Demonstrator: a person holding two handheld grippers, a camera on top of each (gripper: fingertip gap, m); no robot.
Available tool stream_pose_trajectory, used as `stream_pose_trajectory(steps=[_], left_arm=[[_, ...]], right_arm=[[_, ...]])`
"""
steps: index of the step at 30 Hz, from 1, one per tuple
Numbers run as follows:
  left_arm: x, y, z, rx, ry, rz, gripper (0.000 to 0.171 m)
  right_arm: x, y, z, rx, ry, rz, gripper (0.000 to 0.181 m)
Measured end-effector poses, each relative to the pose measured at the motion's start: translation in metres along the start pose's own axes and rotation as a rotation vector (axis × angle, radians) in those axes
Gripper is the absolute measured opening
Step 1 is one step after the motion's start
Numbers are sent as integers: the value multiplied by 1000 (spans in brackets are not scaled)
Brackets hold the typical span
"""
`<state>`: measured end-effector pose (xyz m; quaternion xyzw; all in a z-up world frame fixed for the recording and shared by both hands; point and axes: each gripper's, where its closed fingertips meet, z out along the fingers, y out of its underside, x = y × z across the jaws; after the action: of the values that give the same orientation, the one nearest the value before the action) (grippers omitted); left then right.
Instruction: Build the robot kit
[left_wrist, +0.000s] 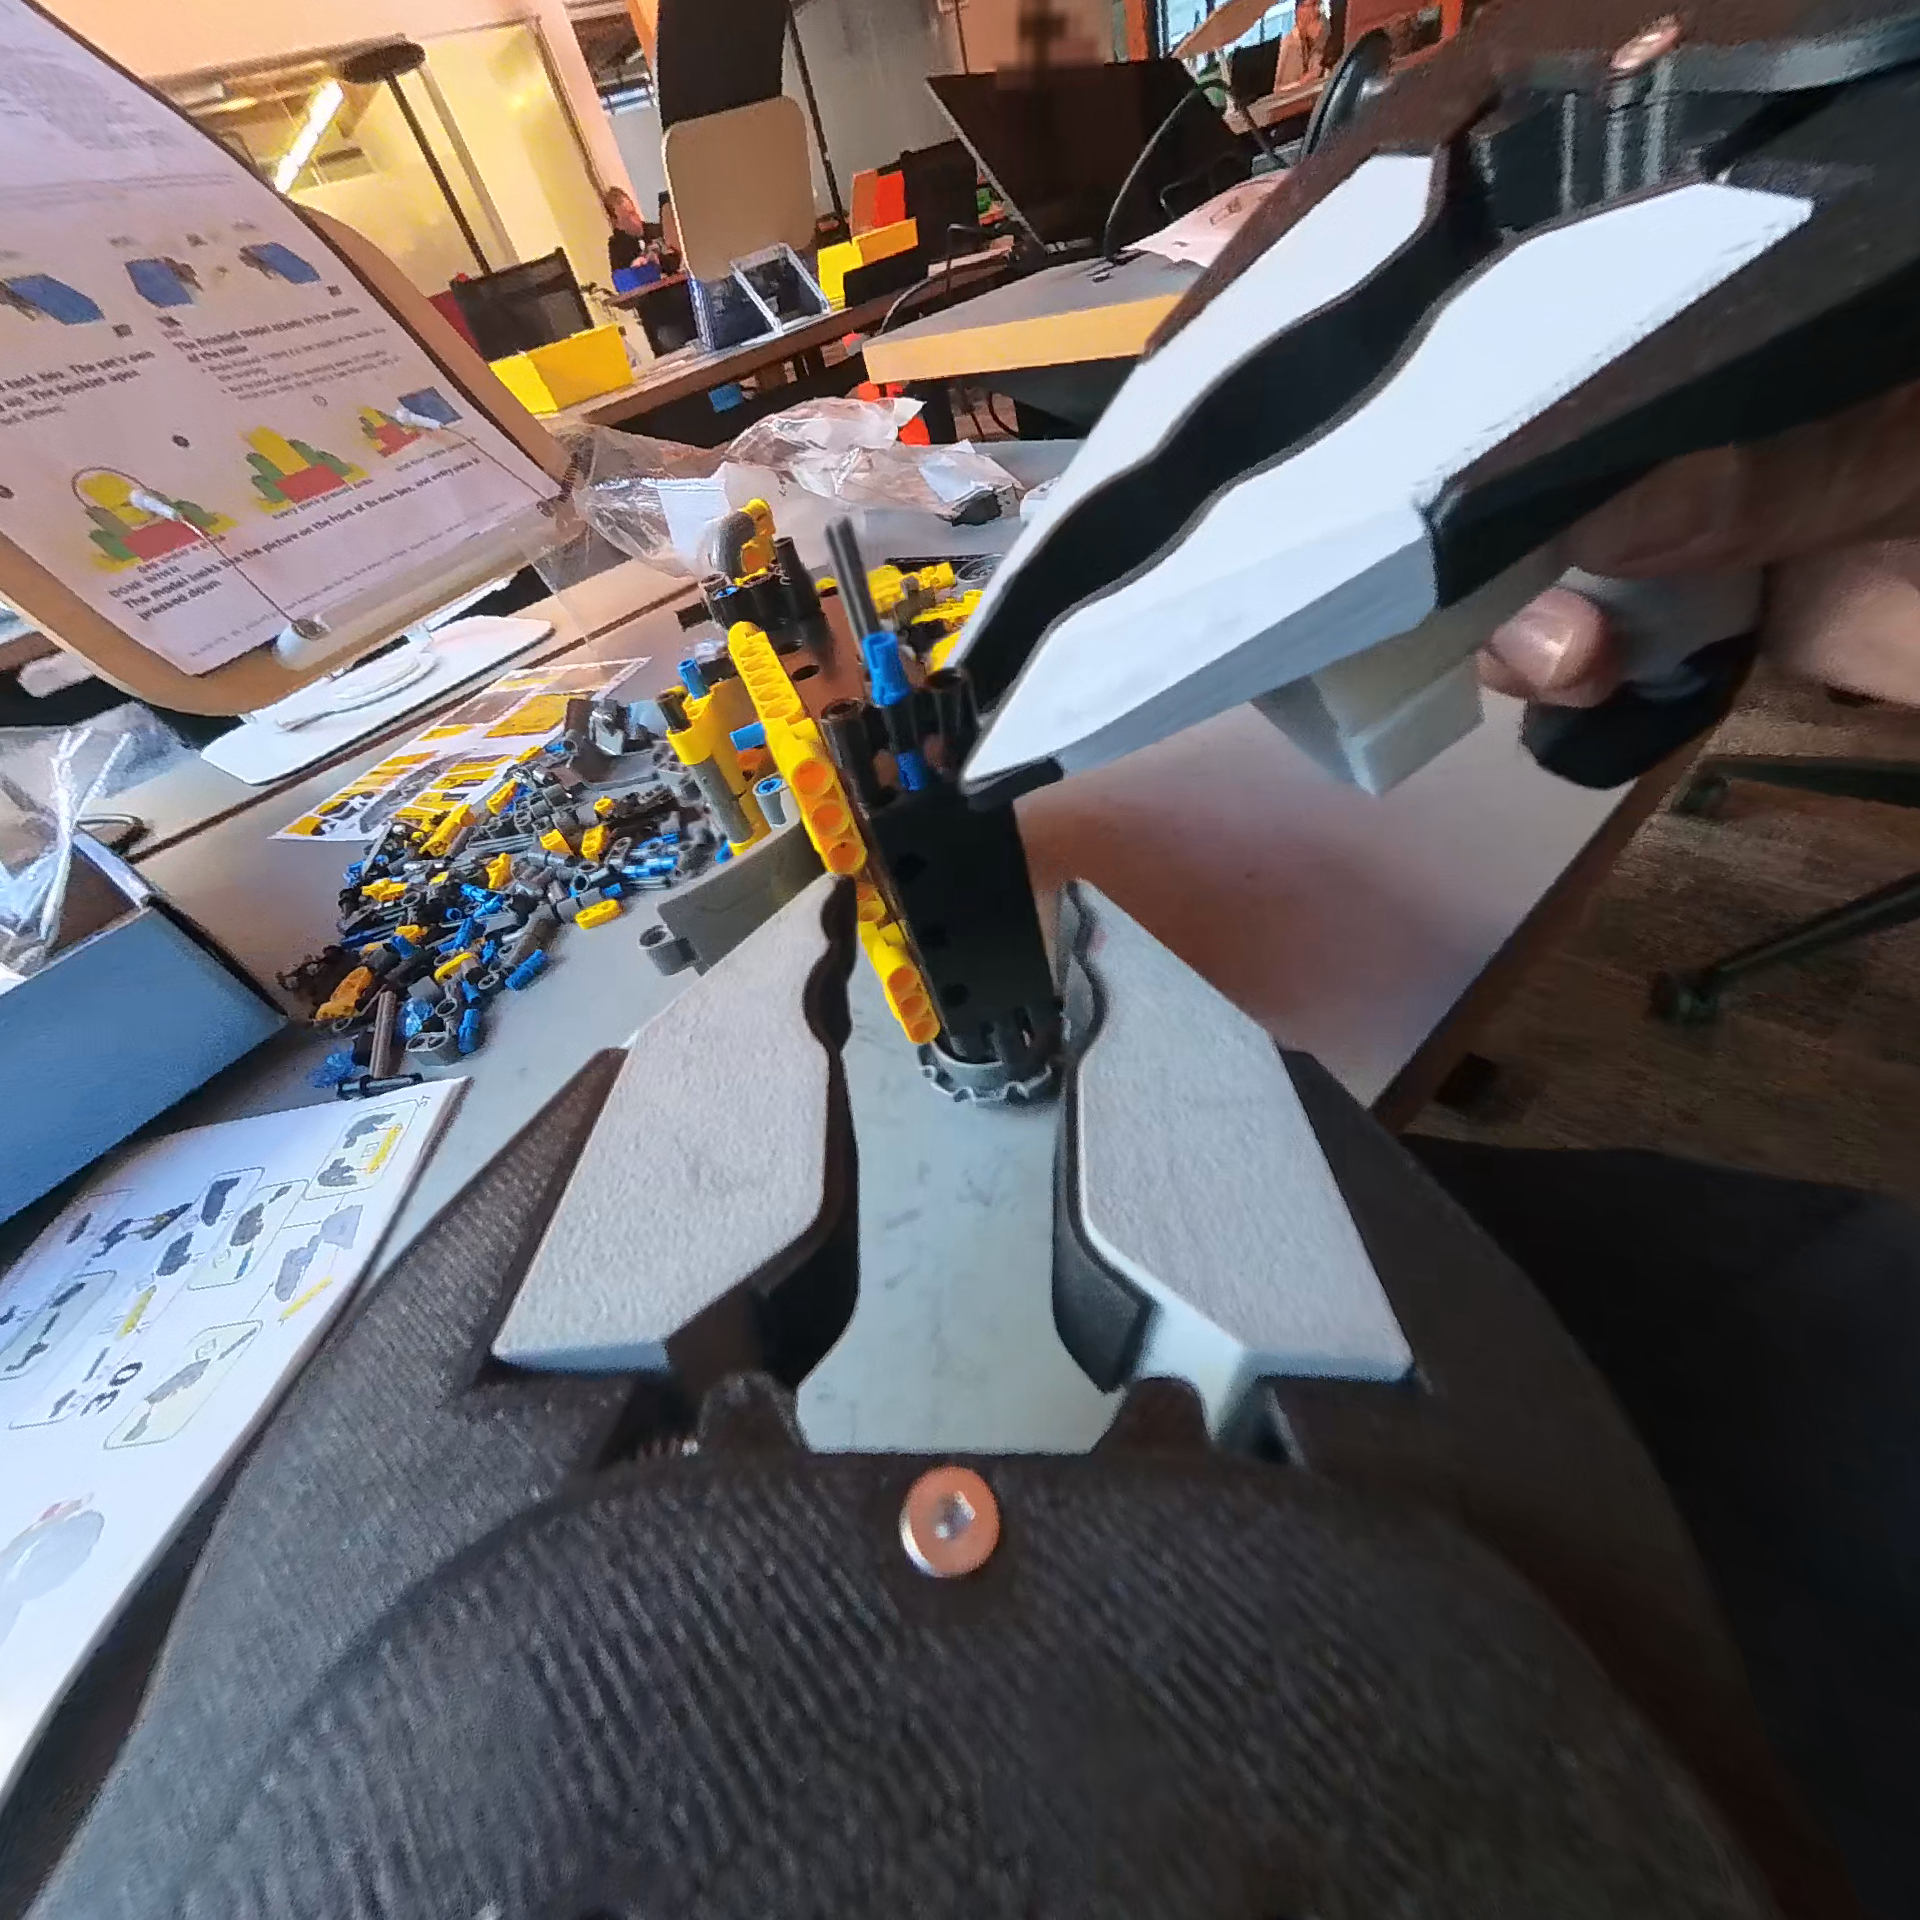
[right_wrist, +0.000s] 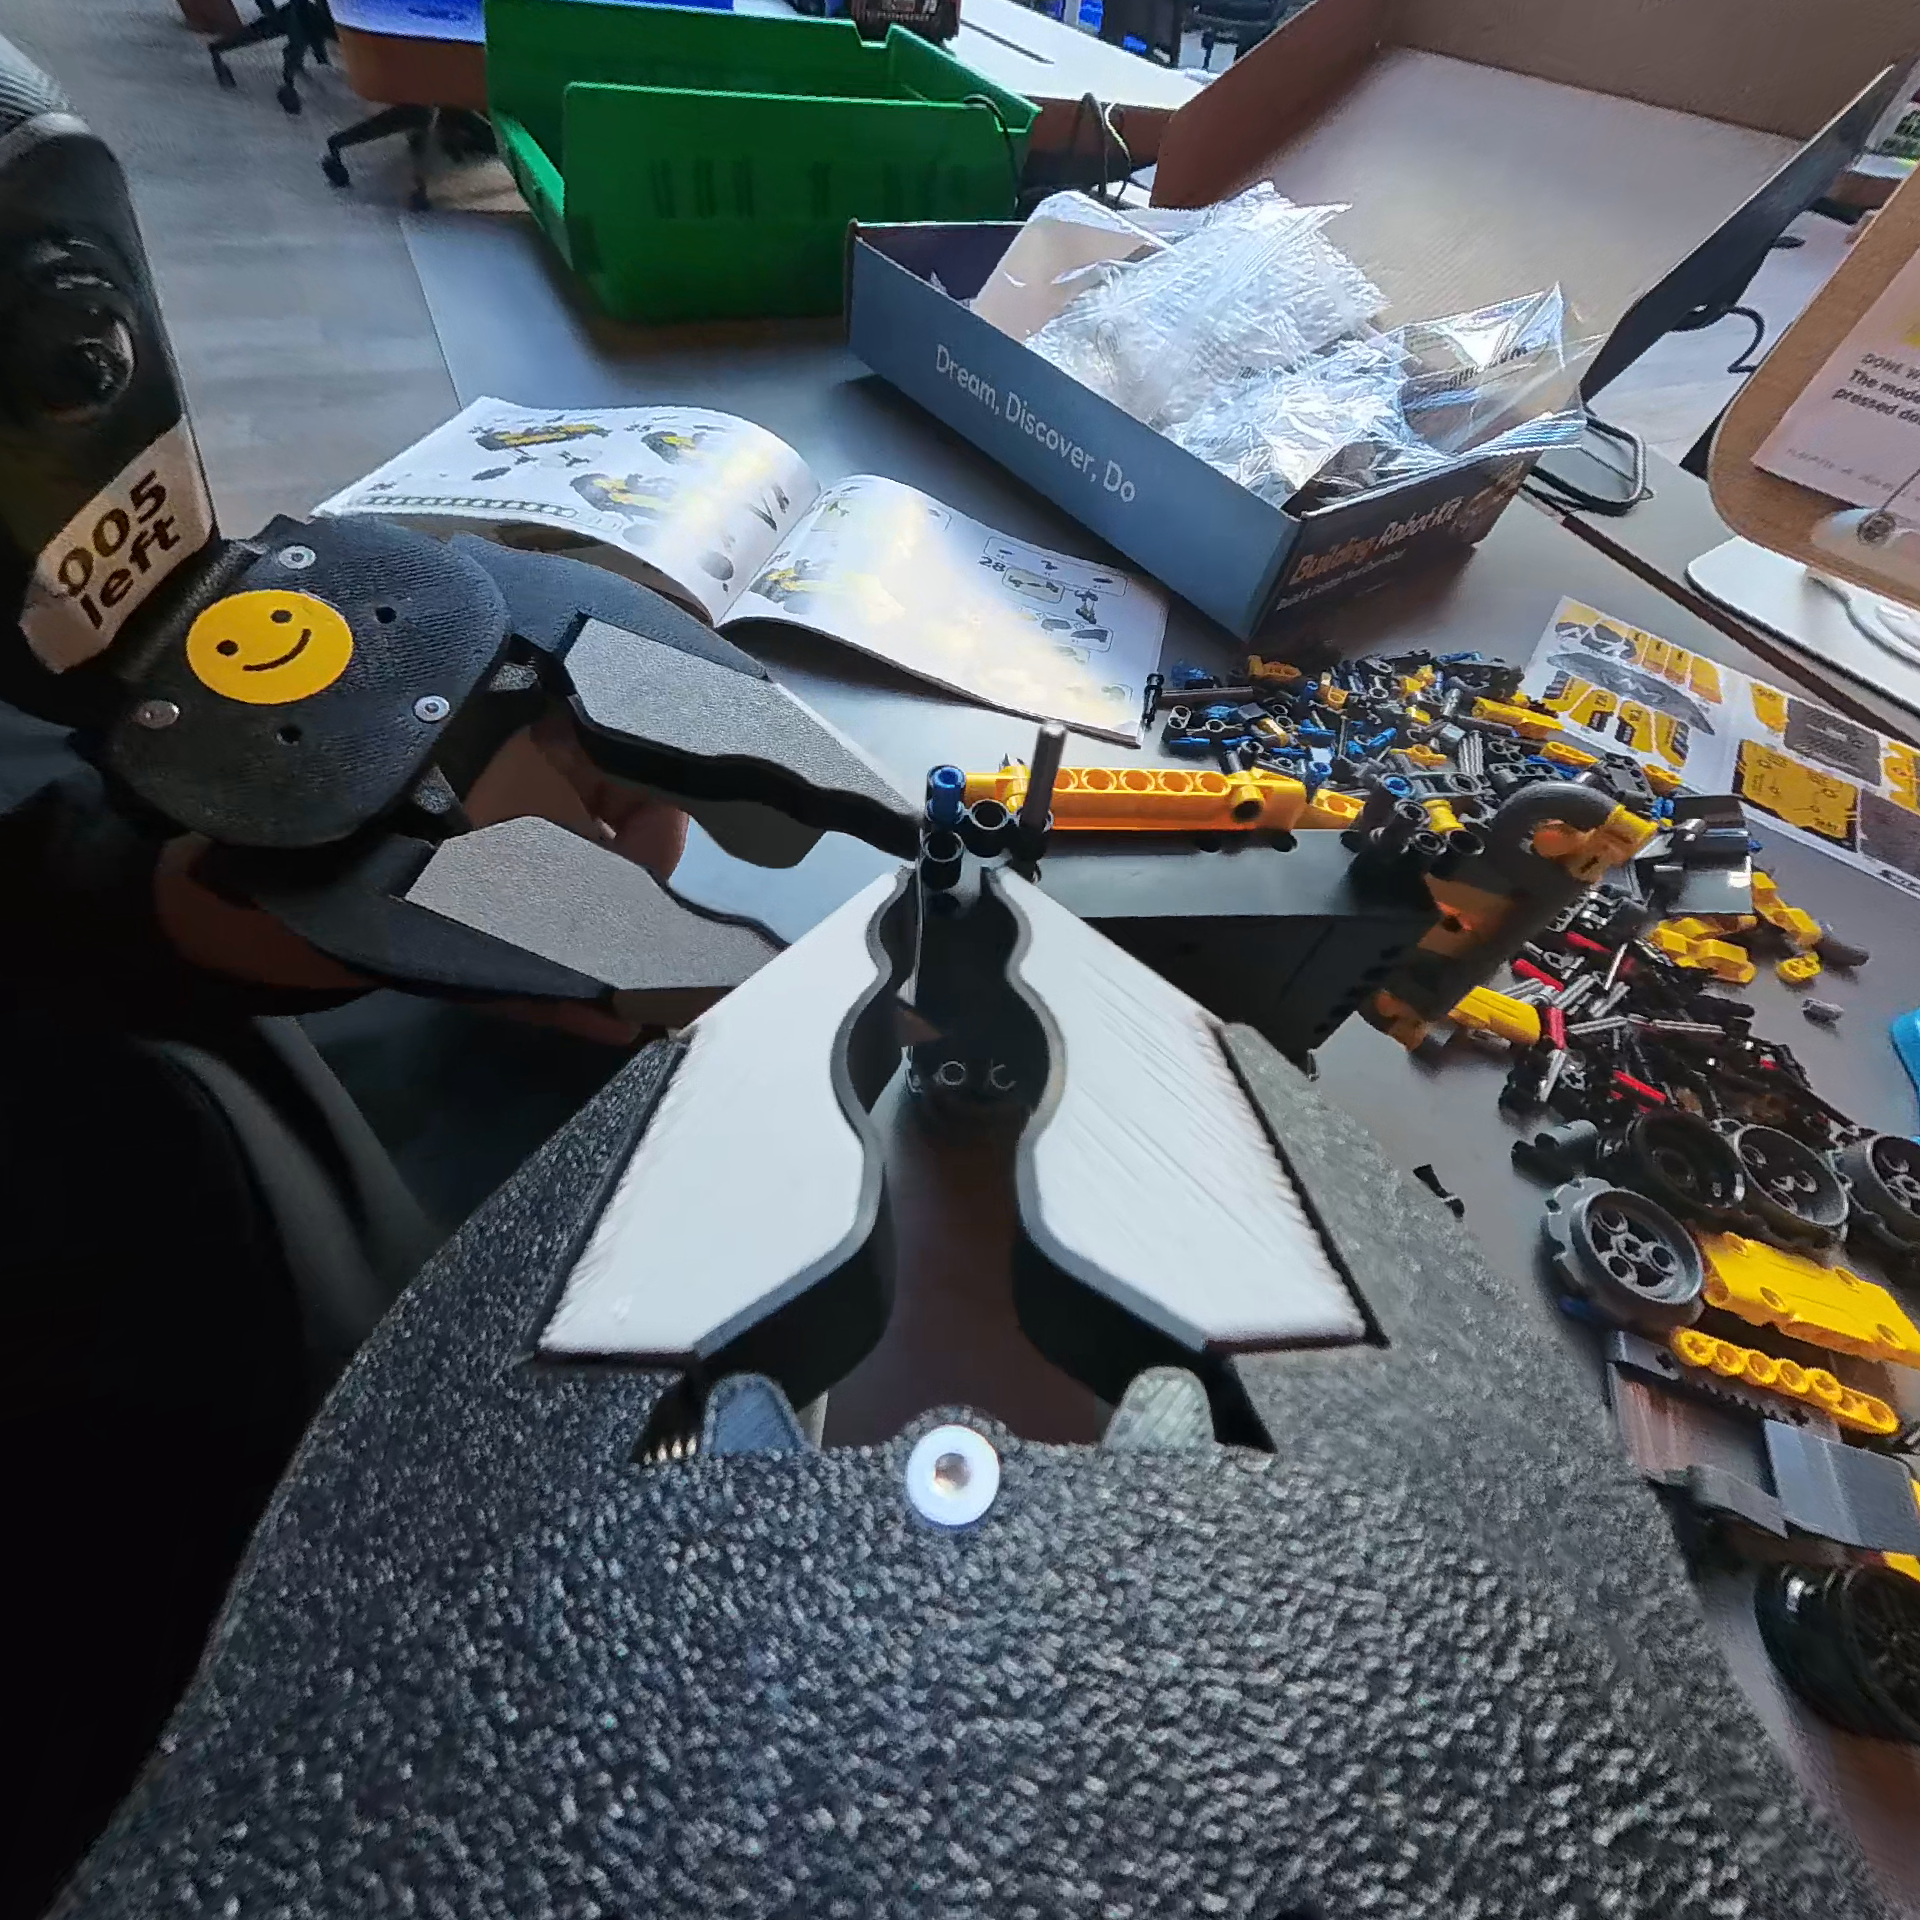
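Both claws on one black-and-yellow model, held off the table

On my left, the left gripper (left_wrist: 951, 935) is at a medium spread, its pads seemingly touching both flanks of the model (right_wrist: 1247, 925) at its near end. The right gripper (right_wrist: 948, 883) is pinched narrow on the black holed beam there. The model's long axis runs level, left to right. Its grey curved end (right_wrist: 1548, 810) points at the loose parts pile (right_wrist: 1455, 727) above the table (right_wrist: 1403, 1101). I judge that steady left pressure and a straight right-hand push suit this hold best.
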<state>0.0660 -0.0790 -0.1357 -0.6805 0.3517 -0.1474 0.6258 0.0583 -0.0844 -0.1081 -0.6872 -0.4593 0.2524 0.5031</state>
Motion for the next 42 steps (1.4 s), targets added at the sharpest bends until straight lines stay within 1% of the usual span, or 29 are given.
stream_pose_trajectory(steps=[3,5,7,9,12,16,17,19,20,22,25,28,31,33,35,39,42], left_arm=[[0,-3,-7,34,21,12,36],[-2,-8,-12,69,46,-29,37],[-8,-6,-10,45,36,-77,46],[-7,-2,-5,7,26,-90,49],[2,-4,-3,19,12,-92,46],[-3,-3,2,24,-63,-68,39],[-6,-3,2,19,-82,-51,34],[-5,-2,1,22,-75,-52,30],[-5,-1,0,22,-69,-55,24],[-7,-1,-1,22,-80,-42,24],[-10,-1,-1,21,-100,-64,29],[-10,-1,1,18,-127,-72,31],[-13,-1,4,12,-152,-103,28],[-18,0,5,1,-166,-122,27],[-19,0,5,0,-153,-130,25],[-19,1,4,-6,-120,-112,25],[-20,2,3,-7,-98,-99,24]], right_arm=[[-1,-1,-4,-1,23,-9,18],[-2,-8,-9,25,39,-12,18],[-2,-14,-12,29,61,-19,18],[2,-17,-9,-7,98,-31,18],[2,-16,-1,-62,112,-60,15],[3,-14,2,-95,135,-83,13],[4,-13,2,-102,136,-82,13],[5,-13,1,-112,133,-84,12],[5,-12,1,-118,130,-89,12],[5,-11,-1,-136,134,-113,11],[2,-16,-3,-136,117,-163,19],[3,-28,-8,-165,100,-283,21],[-2,-39,-9,-252,-2,-524,21],[-1,-38,-5,-369,-86,-681,21],[4,-35,-1,-491,-156,-795,21],[0,-41,10,-618,-296,-917,20],[1,-28,18,-750,-377,-982,19]])
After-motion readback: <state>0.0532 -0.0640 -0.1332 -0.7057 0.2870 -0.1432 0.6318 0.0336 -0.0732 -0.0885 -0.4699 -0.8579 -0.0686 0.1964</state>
